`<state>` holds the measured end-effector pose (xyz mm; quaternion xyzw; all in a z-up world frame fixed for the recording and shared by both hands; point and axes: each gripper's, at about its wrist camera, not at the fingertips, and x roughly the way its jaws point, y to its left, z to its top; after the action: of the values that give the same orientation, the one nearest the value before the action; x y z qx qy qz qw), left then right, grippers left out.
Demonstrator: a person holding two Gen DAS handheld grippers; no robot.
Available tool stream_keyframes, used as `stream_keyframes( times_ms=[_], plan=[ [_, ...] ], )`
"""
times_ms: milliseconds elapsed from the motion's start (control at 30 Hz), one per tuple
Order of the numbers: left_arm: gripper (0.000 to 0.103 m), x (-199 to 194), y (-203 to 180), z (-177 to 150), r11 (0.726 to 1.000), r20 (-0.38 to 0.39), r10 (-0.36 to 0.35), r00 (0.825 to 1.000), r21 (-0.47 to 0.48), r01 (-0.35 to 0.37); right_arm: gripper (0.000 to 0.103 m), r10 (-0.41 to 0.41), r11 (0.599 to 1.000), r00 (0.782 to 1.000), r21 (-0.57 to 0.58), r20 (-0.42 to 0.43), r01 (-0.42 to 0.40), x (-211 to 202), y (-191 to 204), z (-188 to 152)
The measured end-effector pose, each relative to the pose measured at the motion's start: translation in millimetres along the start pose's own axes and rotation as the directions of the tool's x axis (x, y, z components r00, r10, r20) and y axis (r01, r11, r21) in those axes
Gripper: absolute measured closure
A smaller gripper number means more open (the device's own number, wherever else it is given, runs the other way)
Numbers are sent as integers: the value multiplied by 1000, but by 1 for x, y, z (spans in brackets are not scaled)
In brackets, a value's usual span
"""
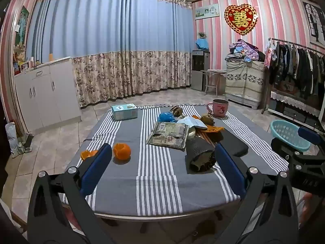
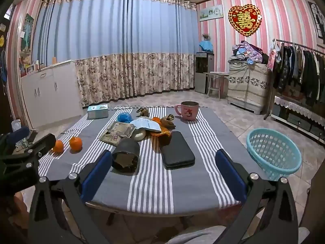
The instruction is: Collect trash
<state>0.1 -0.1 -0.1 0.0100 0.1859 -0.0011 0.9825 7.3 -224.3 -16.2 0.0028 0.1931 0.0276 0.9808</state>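
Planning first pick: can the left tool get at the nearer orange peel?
Probably yes. The left tool is open, the orange peel sits by its left finger, nothing covering it.

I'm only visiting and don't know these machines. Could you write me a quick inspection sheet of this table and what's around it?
Surface: table under a grey cloth with white stripes.
Job's things: orange peels at the left; a pile of wrappers, a blue bag and paper mid-table; a dark crumpled roll nearest; a turquoise basket on the floor to the right.
Clutter: tissue box, pink mug, black case.
Grippers: left gripper and right gripper both open, empty, at the near edge.
Cables: nothing seen.
Surroundings: blue curtains, white cabinets, clothes rack, tiled floor.
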Motion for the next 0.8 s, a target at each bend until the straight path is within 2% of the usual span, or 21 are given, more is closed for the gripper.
stream_keyframes(
  times_ms=[167,267,333,800],
  plan=[
    [5,0,0,0,1000,0,-2,1000,-2,2,4,-10,1000,1000,20,10,10,-6,2,-3],
    [5,-3,0,0,1000,1,0,1000,-3,0,4,-10,999,1000,30,-15,10,0,0,1],
    [5,-4,-1,1,1000,2,2,1000,-3,-2,4,5,999,1000,53,-18,-4,1,-12,3],
    [5,-5,6,1,1000,6,7,1000,1,-7,4,-2,999,1000,47,-10,3,-1,-16,6]
  ],
)
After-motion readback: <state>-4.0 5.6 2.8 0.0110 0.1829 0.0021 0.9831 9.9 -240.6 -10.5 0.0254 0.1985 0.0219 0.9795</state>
